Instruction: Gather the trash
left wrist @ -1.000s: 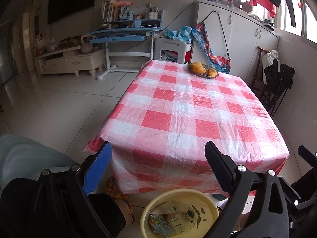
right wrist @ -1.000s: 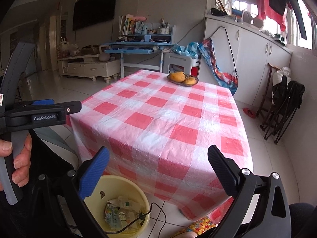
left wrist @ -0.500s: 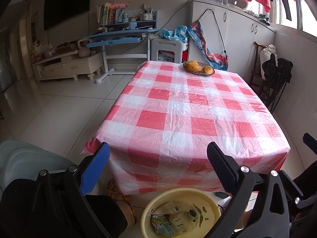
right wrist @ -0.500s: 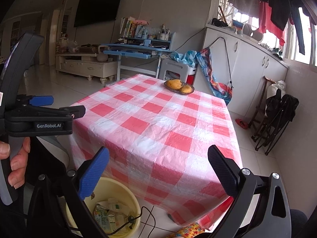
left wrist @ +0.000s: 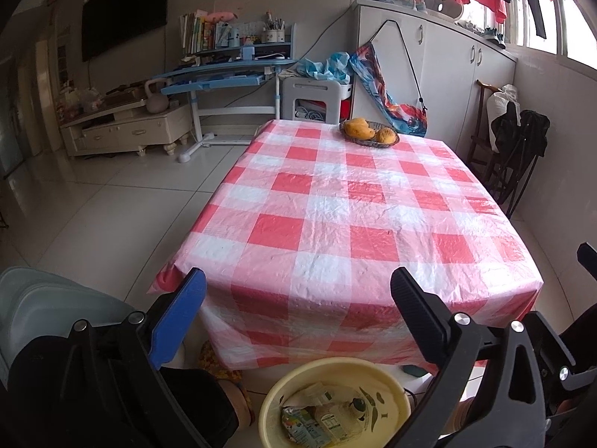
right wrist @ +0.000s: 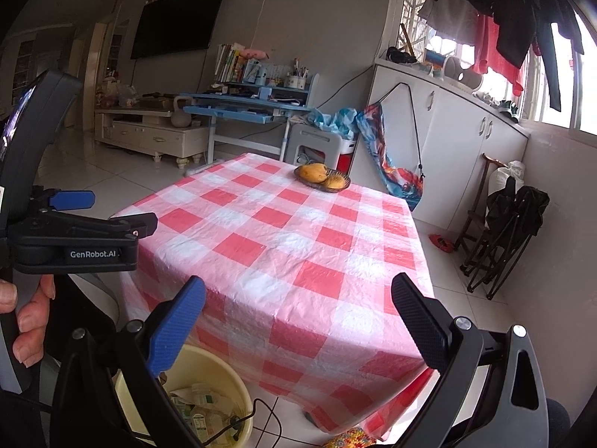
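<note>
Tiled floor under me, yellow bin (left wrist: 335, 403) closest, trash (left wrist: 321, 422) sitting inside it: cartons and a small bottle. Versus a second ago both cameras have tilted up and back a bit; bin sits lower in frame, more wall and window visible. My left gripper (left wrist: 298, 310) and right gripper (right wrist: 298, 313) hold nothing, jaws spread wide, same as before. Left view shows the bin contents clearly plus a grey chair back (left wrist: 44, 298) at lower left; right view has the bin (right wrist: 209, 392) half hidden behind my blue finger, with a black cable draped over its rim. Right view alone shows my left hand (right wrist: 26, 317) around the other gripper's handle. Beyond: table (left wrist: 335, 224) with red-white check cloth, top bare except a fruit basket (left wrist: 369, 134) at the far end. Further back, blue desk (left wrist: 224, 71), TV (left wrist: 123, 18).
</note>
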{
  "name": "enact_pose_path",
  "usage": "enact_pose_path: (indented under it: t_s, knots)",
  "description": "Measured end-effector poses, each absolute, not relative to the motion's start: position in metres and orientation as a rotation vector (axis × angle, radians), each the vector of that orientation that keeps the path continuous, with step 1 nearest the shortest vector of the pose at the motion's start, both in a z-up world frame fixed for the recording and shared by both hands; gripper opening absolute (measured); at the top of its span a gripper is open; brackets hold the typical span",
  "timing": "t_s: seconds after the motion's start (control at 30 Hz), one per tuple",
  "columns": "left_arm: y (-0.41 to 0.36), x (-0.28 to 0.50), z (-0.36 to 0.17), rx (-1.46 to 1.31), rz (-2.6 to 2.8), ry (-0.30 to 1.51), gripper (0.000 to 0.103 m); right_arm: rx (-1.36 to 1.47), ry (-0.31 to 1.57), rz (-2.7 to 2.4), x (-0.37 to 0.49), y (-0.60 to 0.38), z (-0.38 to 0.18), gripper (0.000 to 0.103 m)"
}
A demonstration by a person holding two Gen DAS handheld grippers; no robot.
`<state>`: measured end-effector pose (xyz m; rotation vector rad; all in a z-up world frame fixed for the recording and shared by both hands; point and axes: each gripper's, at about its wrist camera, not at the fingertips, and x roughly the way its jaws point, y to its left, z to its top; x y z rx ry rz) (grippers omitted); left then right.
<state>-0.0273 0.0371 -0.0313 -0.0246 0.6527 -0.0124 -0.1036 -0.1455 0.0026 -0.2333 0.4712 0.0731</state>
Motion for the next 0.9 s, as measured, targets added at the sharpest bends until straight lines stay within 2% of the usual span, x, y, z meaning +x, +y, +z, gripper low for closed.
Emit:
enact_pose_path:
  t_s: [0.9]
  knots:
    - [0.021, -0.031, -0.02, -0.043, -0.002, 0.602, 0.096, -0.223, 0.427, 0.062, -0.11, -0.156, 0.011, 0.095]
